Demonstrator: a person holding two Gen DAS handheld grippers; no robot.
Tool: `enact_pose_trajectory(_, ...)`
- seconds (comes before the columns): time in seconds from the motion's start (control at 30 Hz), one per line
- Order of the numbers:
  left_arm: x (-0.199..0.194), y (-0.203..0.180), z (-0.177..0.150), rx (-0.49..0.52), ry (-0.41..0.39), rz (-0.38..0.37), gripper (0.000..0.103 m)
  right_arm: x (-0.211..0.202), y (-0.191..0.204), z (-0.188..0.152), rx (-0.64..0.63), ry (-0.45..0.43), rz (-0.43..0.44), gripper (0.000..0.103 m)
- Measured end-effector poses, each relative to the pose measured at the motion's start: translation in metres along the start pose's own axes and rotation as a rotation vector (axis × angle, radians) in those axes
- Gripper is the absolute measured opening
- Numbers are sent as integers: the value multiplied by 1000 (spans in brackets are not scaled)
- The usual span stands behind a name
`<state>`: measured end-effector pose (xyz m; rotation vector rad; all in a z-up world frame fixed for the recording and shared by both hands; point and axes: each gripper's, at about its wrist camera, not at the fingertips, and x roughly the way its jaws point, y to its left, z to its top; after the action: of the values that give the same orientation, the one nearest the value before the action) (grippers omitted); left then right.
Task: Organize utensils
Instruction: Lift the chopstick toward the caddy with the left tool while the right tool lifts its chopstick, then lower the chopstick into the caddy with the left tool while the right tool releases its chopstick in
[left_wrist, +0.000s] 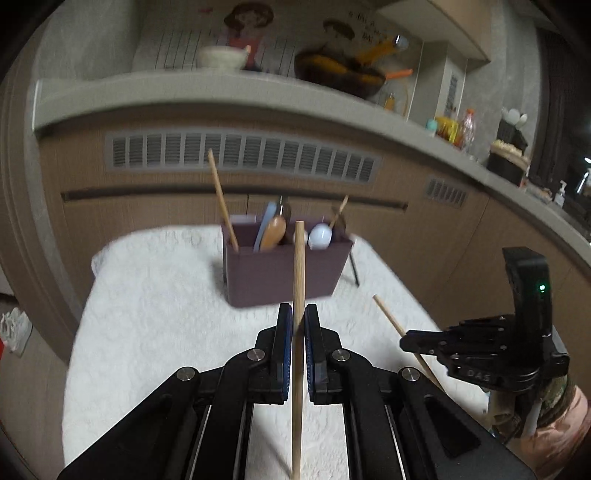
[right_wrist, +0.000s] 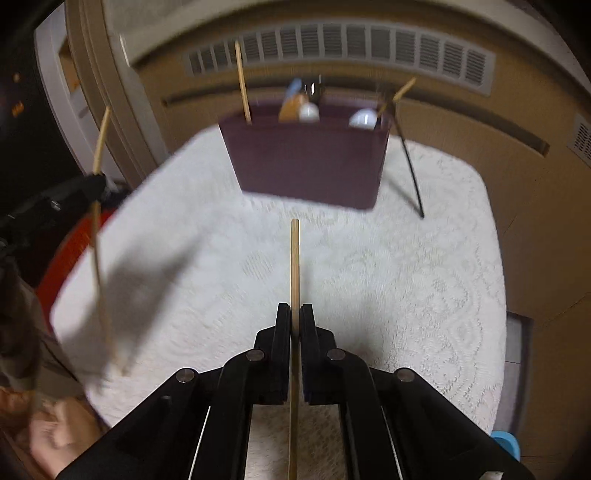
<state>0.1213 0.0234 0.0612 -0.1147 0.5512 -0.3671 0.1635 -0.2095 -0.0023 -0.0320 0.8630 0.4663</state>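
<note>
A dark purple utensil holder (left_wrist: 284, 271) stands on a white towel (left_wrist: 166, 302); it also shows in the right wrist view (right_wrist: 306, 162). It holds a wooden chopstick (left_wrist: 221, 199), a wooden spoon (left_wrist: 273, 230), white spoons (left_wrist: 319, 236) and other utensils. My left gripper (left_wrist: 298, 314) is shut on a wooden chopstick (left_wrist: 298, 266), upright, just in front of the holder. My right gripper (right_wrist: 294, 314) is shut on another wooden chopstick (right_wrist: 294, 266), farther back from the holder. The right gripper also shows at the right of the left wrist view (left_wrist: 417, 338).
A black chopstick (right_wrist: 410, 166) leans against the holder's right side, its tip on the towel. Behind stands a brown cabinet with a vent grille (left_wrist: 240, 155) and a grey counter (left_wrist: 221, 96) with a bowl and a pan. A red object (right_wrist: 70, 243) lies left of the towel.
</note>
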Motion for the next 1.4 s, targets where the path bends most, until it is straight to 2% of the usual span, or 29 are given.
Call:
enact_pose_trajectory(0.1, -20, -5, 41, 31, -108, -3, 7, -44, 5, 30, 16, -149, 27, 5)
enact_pose_trajectory(0.17, -30, -8, 73, 52, -172, -5, 7, -80, 4, 65, 9, -274, 32, 5)
enact_pose_trajectory(0.3, -39, -11, 150, 107, -321, 31, 7, -126, 9, 132, -34, -447, 8, 5)
enact_pose_trajectory(0.37, -34, -8, 179, 123, -356, 39, 7, -138, 8, 173, -38, -526, 5, 5)
enact_pose_trajectory(0.43, -23, -1, 203, 125, -374, 35, 7, -140, 7, 199, -38, -572, 7, 5)
enact_pose_trajectory(0.53, -3, 5, 221, 131, -375, 28, 7, -127, 5, 226, -42, -631, 13, 5)
enact_pose_trajectory(0.77, 55, 34, 223, 98, -297, 1, 7, -65, -5, 245, -61, -656, 30, 5)
enact_pose_trajectory(0.93, 90, 49, 213, 68, -241, -10, 7, -19, -18, 251, -39, -597, 39, 5)
enact_pose_trajectory(1.07, 113, 59, 200, 41, -186, -46, 7, 15, -26, 252, -15, -573, 25, 5)
enact_pose_trajectory(1.17, 126, 63, 186, 33, -153, -56, 7, 34, -28, 246, -18, -570, 9, 5)
enact_pose_trajectory(1.4, 153, 73, 153, -10, -76, -58, 7, 74, -23, 216, -82, -596, -94, 5)
